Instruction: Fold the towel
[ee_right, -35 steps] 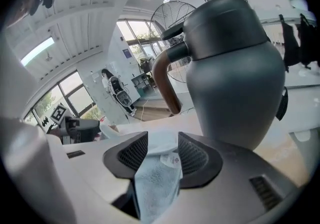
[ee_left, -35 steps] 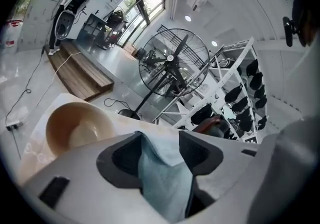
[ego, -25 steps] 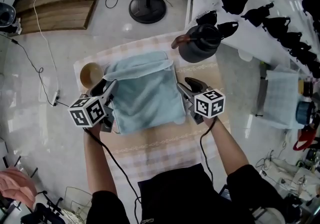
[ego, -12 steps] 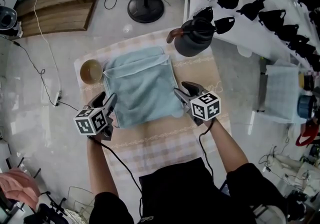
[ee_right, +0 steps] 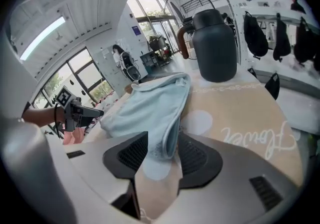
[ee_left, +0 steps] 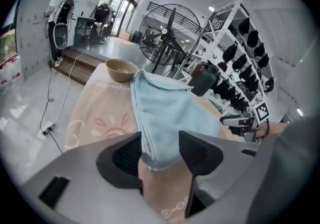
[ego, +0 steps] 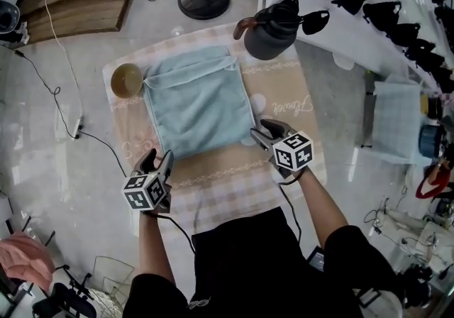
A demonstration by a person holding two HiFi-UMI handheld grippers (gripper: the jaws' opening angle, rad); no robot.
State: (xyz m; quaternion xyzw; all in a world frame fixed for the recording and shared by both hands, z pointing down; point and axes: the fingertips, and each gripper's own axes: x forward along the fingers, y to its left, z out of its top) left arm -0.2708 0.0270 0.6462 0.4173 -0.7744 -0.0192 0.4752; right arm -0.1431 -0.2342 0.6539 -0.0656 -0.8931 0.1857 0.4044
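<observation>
Checked tablecloth point(ego: 284, 96); soft blue towel point(ego: 198, 103), square (flat); left tongs point(ego: 159, 160), right tongs point(ego: 261, 130) released.

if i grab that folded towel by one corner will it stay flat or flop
Likely floppy: the towel is soft cloth, its far edge wrinkled, so a lifted corner would probably droop. Its layers look loose at the edges, so the fold may open. Probably light, and pushed across the tablecloth it may bunch rather than slide.
</observation>
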